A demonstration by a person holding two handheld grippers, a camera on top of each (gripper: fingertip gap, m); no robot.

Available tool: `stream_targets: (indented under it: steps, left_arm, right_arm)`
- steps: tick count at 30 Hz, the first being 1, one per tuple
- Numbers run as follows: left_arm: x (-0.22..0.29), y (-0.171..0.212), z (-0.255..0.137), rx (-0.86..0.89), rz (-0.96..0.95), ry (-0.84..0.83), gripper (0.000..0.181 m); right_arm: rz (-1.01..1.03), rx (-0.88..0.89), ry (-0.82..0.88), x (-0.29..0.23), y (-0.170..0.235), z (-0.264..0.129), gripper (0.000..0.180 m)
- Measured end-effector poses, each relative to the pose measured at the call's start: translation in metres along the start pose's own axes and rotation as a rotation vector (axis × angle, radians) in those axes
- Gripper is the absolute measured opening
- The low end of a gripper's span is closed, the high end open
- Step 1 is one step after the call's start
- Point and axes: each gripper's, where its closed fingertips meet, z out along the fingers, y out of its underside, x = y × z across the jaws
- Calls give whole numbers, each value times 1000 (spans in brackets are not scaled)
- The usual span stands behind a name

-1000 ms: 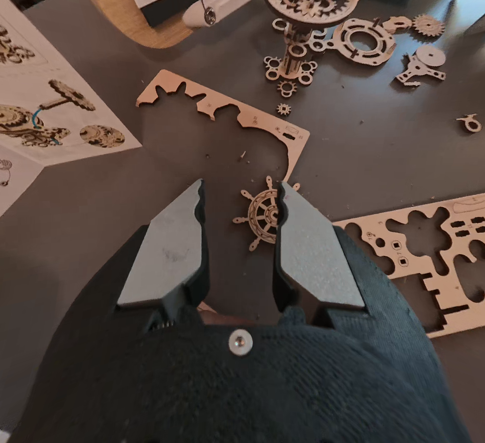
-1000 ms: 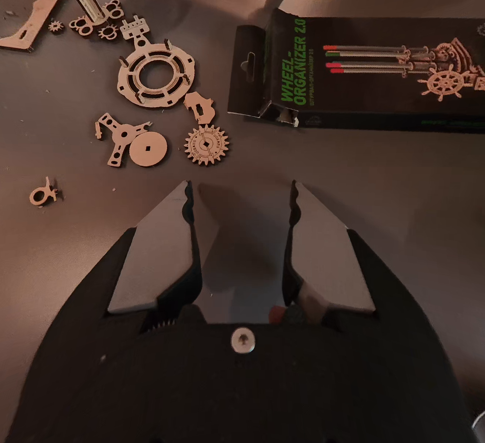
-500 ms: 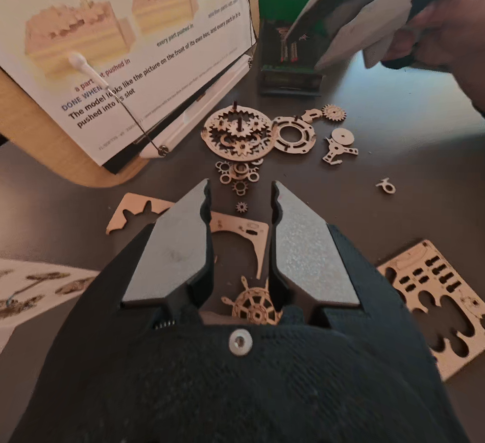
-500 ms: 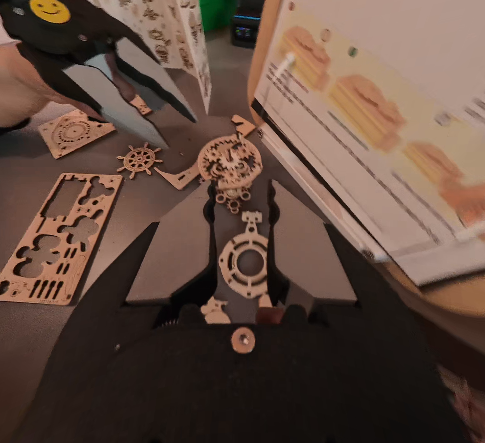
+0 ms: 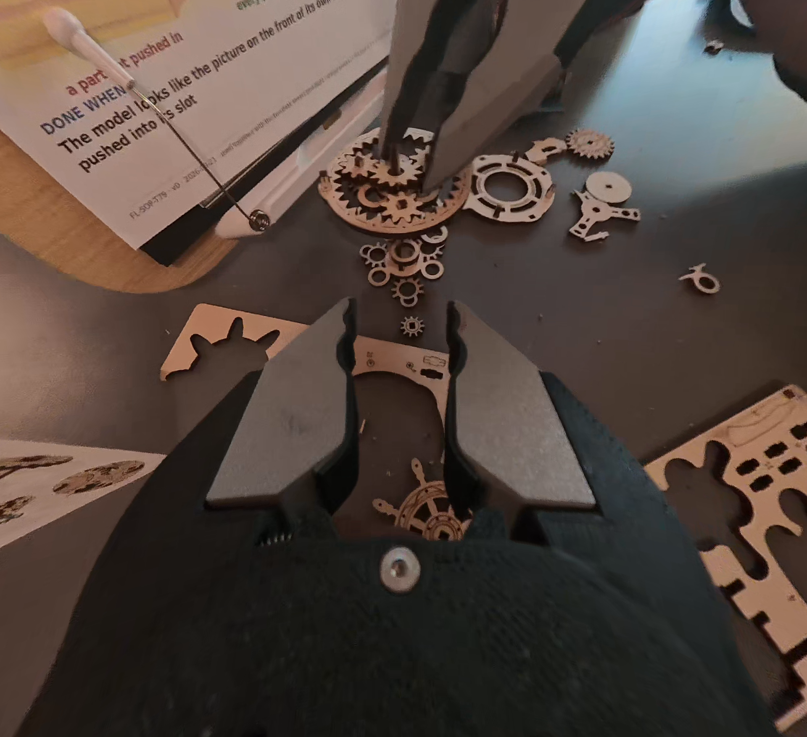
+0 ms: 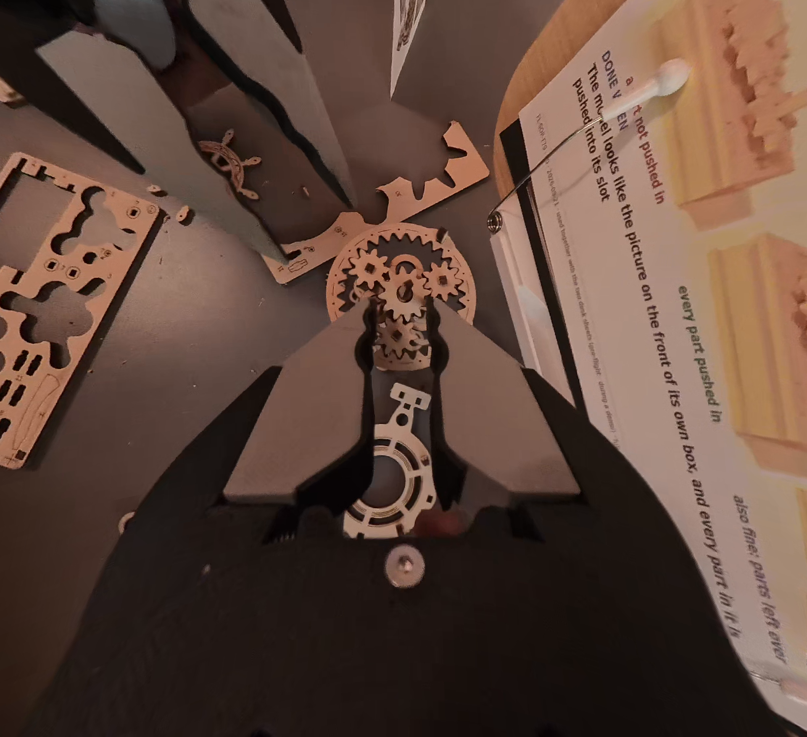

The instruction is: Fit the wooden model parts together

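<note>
- The round gear model [image 6: 401, 284] stands on the dark bench [image 6: 209, 345], just beside the white sheet on its wooden board [image 6: 655, 279].
- It is a wooden ring with teeth inside and small gears in the middle.
- The right gripper [image 6: 401, 314] is down on the gear model. Its jaws are close together with one small gear between the tips. I cannot tell if they squeeze it.
- Under the right gripper lies a flat ring part [image 6: 395, 480] with a little handle end.
- The left gripper [image 5: 401, 314] hangs above the bench with its jaws apart and nothing in them.
- A tiny gear [image 5: 412, 326] lies on the bench in front of the tips of the left gripper.
- A ship wheel part [image 5: 425, 506] lies on the bench below the left gripper.
- A cut-out wooden strip [image 5: 227, 340] lies partly under the left gripper.
- A bigger wooden sheet with holes [image 6: 56, 292] lies off to the side.
- More loose parts lie past the flat ring: a toothed gear [image 5: 589, 144], a round disc with arms [image 5: 605, 205] and a small loop piece [image 5: 701, 279].
</note>
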Motion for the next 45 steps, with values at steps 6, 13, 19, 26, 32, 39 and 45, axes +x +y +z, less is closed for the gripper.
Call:
stream_targets:
  steps: [6,13,19,26,32,39,45]
  left_arm:
    - [5,-6,-2,24,5,8,39]
    - [3,-2,-1,16,-31,24,39]
    - [4,-2,-1,16,-18,17,38]
    - [5,-4,-2,23,-12,21,38]
    - [6,-7,-4,39,3,17,39]
    - [16,-8,-10,42,28,80,44]
    - [26,-3,-18,-6,63,145,49]
  right_arm:
    - [7,16,-52,-3,-10,-3,0]
    - [42,2,-56,1,-6,-5,24]
    - [42,9,-29,5,-7,-1,24]
    - [85,59,-139,-3,-8,0,2]
    - [47,39,-186,-22,-12,1,12]
    - [19,25,-297,-51,-17,-3,14]
    - [-35,5,-191,-38,-15,-11,15]
